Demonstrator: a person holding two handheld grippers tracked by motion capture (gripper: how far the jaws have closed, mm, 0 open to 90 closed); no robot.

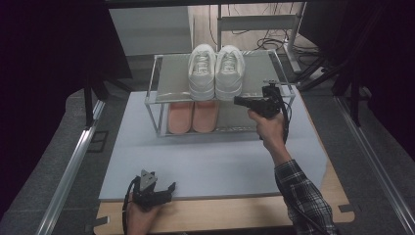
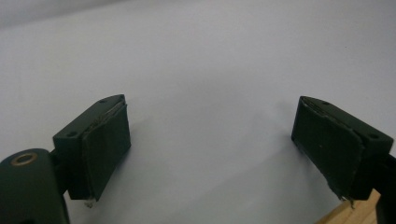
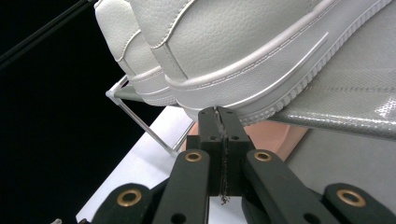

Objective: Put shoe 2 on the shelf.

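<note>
Left gripper (image 1: 165, 190) at near table edge, jaws wide, nothing between. Right gripper (image 1: 237, 101) jaws pressed together, empty, tips at the near heel of the right white sneaker (image 1: 229, 71) on rack (image 1: 169, 90) top shelf.

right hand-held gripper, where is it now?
High view: the right hand-held gripper is at the rack's upper shelf, shut tips against the heel of the right white sneaker.

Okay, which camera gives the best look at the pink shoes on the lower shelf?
The high view: the pink shoes lie side by side under the white sneakers. The right gripper view catches a pink sliver beyond its closed jaws.
</note>
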